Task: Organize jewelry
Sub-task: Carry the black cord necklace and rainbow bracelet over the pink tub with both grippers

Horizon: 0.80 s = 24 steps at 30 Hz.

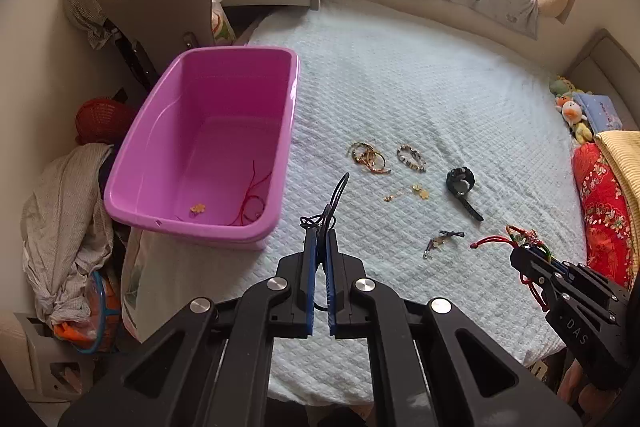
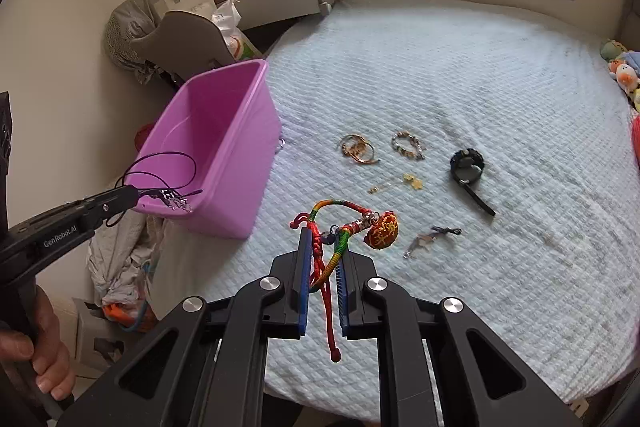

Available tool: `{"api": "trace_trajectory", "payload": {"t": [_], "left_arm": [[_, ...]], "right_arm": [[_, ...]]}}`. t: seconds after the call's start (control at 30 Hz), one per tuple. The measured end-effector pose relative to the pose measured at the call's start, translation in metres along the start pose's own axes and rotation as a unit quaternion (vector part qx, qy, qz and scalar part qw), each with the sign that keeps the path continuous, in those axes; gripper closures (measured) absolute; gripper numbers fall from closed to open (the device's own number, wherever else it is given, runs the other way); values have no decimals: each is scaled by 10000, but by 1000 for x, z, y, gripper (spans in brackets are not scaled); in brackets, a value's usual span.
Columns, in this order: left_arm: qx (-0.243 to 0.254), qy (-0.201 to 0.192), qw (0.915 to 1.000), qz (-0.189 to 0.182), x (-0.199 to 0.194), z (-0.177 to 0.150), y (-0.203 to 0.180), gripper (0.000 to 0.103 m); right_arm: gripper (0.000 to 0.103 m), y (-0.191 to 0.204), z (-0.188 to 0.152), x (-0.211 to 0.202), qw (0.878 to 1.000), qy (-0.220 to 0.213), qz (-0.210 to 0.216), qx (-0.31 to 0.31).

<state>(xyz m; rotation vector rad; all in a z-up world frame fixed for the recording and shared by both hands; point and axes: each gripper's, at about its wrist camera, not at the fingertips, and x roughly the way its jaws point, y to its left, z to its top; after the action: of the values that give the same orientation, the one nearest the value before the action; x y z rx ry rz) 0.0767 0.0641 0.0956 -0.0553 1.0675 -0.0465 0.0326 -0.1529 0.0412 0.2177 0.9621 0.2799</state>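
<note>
A pink tub (image 1: 132,183) stands on the bed's left edge with a red cord (image 1: 250,201) and a small gold charm (image 1: 197,208) inside. My left gripper (image 1: 320,237) is shut on a black cord necklace (image 1: 334,201), held just right of the tub's near corner; in the right wrist view it (image 2: 134,197) hovers at the tub (image 2: 236,131) rim with a silver pendant (image 2: 176,203) hanging. My right gripper (image 2: 325,239) is shut on a red and rainbow braided cord (image 2: 332,211) with a red embroidered charm (image 2: 383,230), above the bed.
On the white quilt (image 1: 420,87) lie gold bangles (image 1: 368,157), a beaded bracelet (image 1: 411,158), a gold chain (image 1: 406,192), a black watch (image 1: 462,187) and a small dark charm (image 1: 442,241). Pillows (image 1: 604,203) lie right, clothes and a chair (image 1: 160,15) left.
</note>
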Motion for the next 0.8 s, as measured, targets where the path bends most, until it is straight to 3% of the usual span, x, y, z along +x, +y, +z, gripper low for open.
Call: {"api": "trace_trajectory", "payload": {"t": [0.2, 0.5, 0.8], "left_arm": [[240, -113, 9996, -107, -1, 31, 37, 98], [599, -118, 9978, -250, 20, 69, 114, 98], [654, 108, 9973, -315, 62, 91, 172, 98]], "right_arm": [[92, 58, 37, 14, 9999, -107, 99, -68], [92, 141, 87, 68, 9998, -1, 199, 13], [92, 203, 120, 132, 9988, 443, 175, -97]]}}
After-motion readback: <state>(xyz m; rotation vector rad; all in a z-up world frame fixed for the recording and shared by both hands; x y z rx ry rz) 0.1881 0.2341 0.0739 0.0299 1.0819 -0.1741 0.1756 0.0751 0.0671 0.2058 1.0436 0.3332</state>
